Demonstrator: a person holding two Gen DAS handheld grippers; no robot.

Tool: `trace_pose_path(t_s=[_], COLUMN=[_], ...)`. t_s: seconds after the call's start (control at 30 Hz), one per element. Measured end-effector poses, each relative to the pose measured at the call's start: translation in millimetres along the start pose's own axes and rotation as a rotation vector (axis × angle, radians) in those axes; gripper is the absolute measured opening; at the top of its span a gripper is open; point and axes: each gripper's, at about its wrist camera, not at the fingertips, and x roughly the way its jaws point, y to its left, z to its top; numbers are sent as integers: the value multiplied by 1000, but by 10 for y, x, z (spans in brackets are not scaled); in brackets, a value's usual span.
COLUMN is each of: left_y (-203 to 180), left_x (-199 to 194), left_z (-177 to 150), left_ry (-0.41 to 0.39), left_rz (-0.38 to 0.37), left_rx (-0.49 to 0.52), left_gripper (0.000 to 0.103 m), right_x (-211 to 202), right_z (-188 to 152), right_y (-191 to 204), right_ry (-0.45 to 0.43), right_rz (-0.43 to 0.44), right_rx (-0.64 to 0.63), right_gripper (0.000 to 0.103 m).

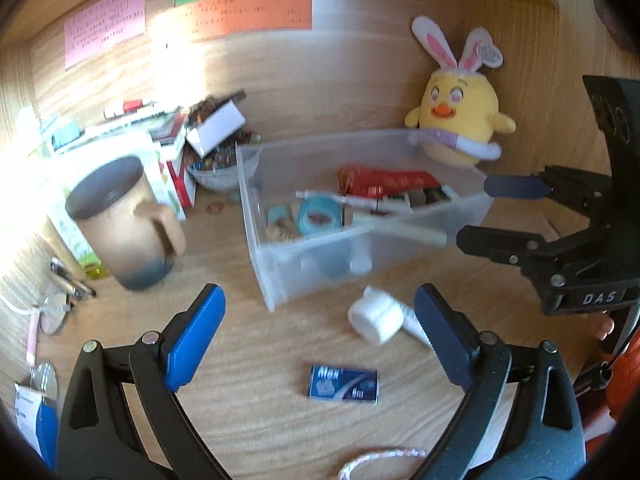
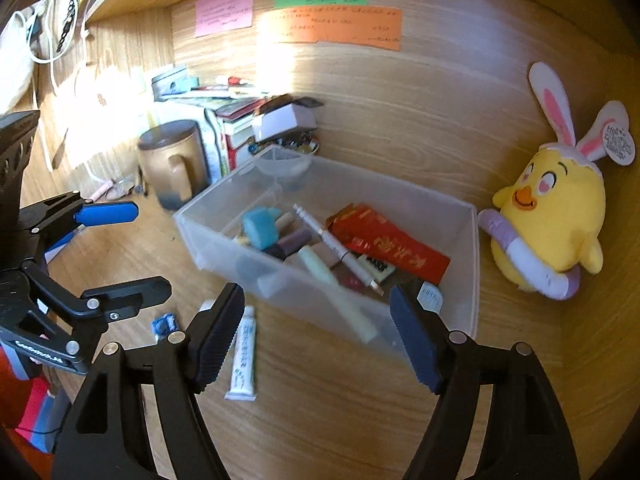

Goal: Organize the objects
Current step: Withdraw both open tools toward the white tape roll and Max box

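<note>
Grippers, left (image 1: 320,336) and right (image 2: 318,336), hover released and empty over a wooden desk (image 1: 260,400), where a loose white tube (image 2: 243,356) beside the clear bin (image 2: 474,280) could skid away if nudged.

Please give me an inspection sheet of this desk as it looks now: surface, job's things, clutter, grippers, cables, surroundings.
Surface: wooden desk, mostly bare near the grippers.
Job's things: clear bin holding pens, red packet, tape roll; white tube and blue packet lie outside it.
Clutter: lidded mug, book stack, glasses, plush chick.
Grippers: left gripper and right gripper open, empty.
Cables: white cords hanging at left.
Surroundings: coloured notes on back panel.
</note>
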Motion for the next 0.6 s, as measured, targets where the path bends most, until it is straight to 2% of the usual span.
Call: trace_pose_path(t_s=[0.43, 0.6], left_y=[47, 11], left_x=[262, 336], left_z=[-424, -494], left_ry=[167, 203], left_rz=[-42, -48], left_rx=[-18, 6], left_gripper=[96, 96], right_x=[276, 464], right_z=[-359, -445], right_y=[188, 214], right_ry=[116, 171], right_rz=[53, 90], right_rx=[4, 21], right_gripper=[72, 72])
